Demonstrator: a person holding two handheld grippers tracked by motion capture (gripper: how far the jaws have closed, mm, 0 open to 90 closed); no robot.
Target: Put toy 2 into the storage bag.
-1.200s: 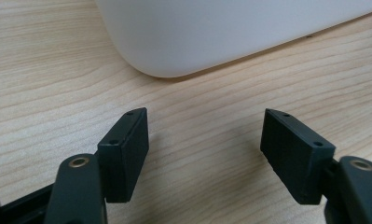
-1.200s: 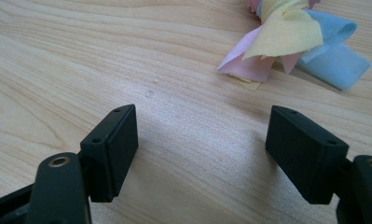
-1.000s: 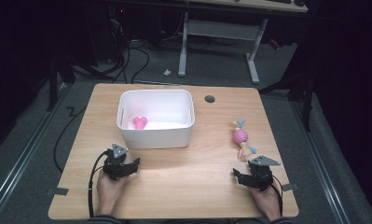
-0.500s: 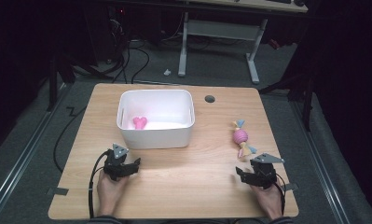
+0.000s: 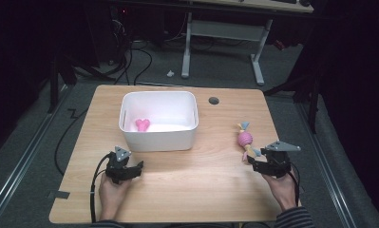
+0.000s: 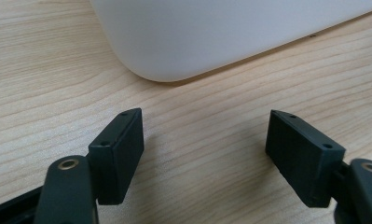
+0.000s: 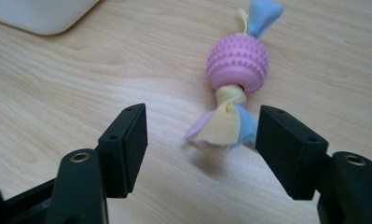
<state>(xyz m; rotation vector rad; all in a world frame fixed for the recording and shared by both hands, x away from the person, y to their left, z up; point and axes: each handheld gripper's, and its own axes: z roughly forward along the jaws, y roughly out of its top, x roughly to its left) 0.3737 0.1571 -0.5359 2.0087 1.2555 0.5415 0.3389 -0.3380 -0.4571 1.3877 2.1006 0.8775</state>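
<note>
Here both grippers' fingers [image 7: 127, 140] stand apart, right gripper [image 5: 262, 164] near the pink toy [image 5: 245, 138].

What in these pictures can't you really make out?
- Small pink thing in the white bin: high view, too small to tell what it is.
- The bin's inside: left gripper view, its own wall hides it.
- Pink ball toy, upper cloth tail: right gripper view, cut off by the top edge.
- Person's forearms: high view, cut off at the bottom edge.

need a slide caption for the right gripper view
Open hand-held gripper approaching the pink studded ball toy with pastel cloth tails.
</note>
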